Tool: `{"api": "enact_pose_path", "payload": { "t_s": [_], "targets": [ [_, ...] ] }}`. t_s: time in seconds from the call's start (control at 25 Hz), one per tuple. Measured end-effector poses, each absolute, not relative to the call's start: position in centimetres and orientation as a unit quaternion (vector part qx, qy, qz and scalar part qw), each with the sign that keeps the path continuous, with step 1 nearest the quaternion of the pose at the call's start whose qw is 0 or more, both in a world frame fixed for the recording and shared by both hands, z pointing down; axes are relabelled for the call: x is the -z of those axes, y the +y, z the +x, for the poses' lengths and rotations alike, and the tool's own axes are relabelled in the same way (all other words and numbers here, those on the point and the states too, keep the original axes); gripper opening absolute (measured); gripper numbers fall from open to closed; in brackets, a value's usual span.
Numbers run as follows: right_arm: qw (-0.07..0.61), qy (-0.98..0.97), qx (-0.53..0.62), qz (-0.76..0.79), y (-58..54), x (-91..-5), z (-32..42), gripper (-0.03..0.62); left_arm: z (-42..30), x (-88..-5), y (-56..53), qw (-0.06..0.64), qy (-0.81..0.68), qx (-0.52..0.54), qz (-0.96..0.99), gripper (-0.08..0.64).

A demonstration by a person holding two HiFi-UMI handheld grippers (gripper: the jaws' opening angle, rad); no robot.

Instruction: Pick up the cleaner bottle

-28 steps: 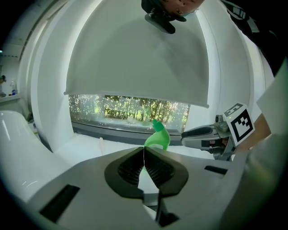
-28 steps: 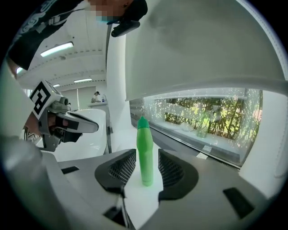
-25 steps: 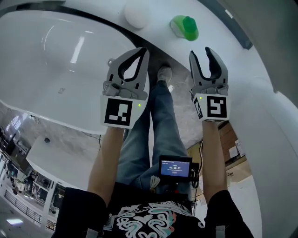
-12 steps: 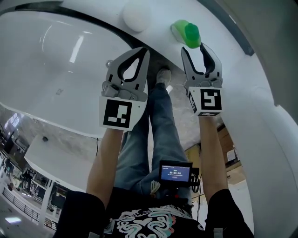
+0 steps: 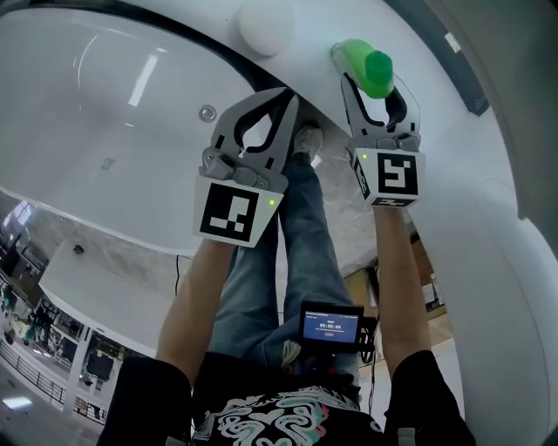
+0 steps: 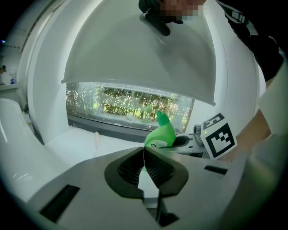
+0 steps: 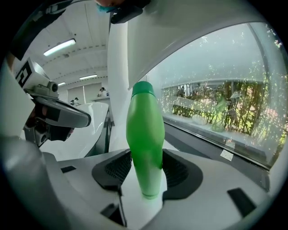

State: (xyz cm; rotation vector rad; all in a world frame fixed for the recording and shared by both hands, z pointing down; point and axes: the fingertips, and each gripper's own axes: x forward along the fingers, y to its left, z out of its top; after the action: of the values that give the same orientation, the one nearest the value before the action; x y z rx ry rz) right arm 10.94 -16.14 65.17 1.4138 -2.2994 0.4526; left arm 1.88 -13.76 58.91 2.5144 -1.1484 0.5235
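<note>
Bottle status: cleaner bottle (image 5: 366, 68), green, is stood upright on the white tub ledge (image 5: 453, 148), near the window (image 7: 225, 108). Right gripper (image 5: 375, 85) is set around it. Its fingers have just been opening and are spread wide. The bottle body is seen between the two pads, closely flanked but not clamped. Left gripper (image 5: 281, 97) is held just left of the right one, with fingers clenched tip to tip and nothing caught between them. Round white knob (image 5: 266, 26) is seen on the ledge left of the bottle, apart from both grippers.
</note>
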Motion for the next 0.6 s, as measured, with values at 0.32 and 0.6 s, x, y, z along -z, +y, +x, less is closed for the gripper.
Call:
{"api": "enact_pose_path", "payload": {
  "t_s": [0.32,0.6],
  "targets": [
    [0.202,-0.825,-0.161,0.502,-17.9,-66.9,9.4,0.205,0.9,-60.2,-14.8,0.177,-0.418,-0.176,0.873,0.015],
    [0.202,-0.825,-0.162,0.502,-18.6,-67.1,9.5,0.204,1.0,-59.9,-15.1,0.182,-0.426,-0.173,0.869,0.015]
  ]
}}
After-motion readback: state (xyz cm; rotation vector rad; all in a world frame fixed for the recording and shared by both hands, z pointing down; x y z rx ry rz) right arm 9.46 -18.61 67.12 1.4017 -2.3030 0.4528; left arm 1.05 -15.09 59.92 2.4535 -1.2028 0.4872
